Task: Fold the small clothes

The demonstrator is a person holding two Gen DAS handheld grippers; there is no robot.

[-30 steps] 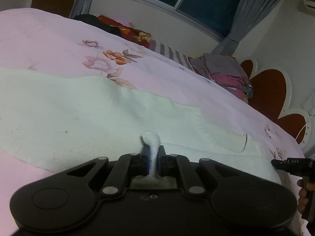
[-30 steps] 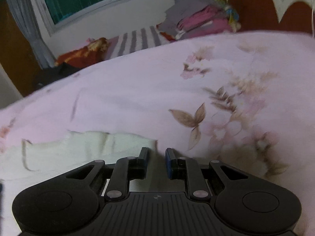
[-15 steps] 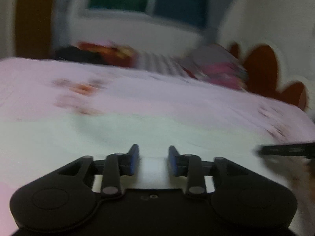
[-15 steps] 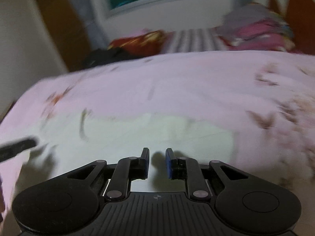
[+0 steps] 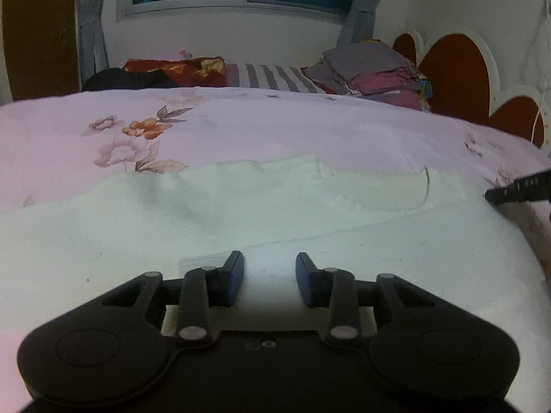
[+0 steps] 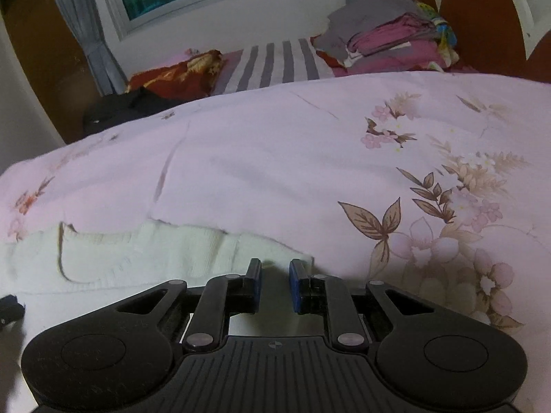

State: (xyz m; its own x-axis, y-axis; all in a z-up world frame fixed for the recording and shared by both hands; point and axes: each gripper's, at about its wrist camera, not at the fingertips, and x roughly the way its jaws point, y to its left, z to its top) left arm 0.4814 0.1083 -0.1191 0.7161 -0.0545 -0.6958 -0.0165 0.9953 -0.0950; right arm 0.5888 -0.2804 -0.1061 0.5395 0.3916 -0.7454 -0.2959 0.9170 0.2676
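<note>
My left tongs are spread, blue pads apart, nothing between them; they hang just over the pale white ribbed knit garment, which lies flat on the pink floral bedspread and fills the near side of the bed in this view. I can see a fold line running across the cloth just ahead of the tips, and a curved neckline or pocket seam further out toward the right. At the right edge of the left view, the dark tip of my other tool pokes in, above the garment's right end.

Over on the right wrist camera, my right tongs stand with a narrow gap, pads not touching, and nothing pinched. The garment lies to their left and under them, its right-hand corner ending just beside the right pad; past that corner it's bare bedspread with brown leaf print. At the far edge of the bed I see a stack of folded grey and magenta clothes by the rust-red scalloped headboard.
</note>
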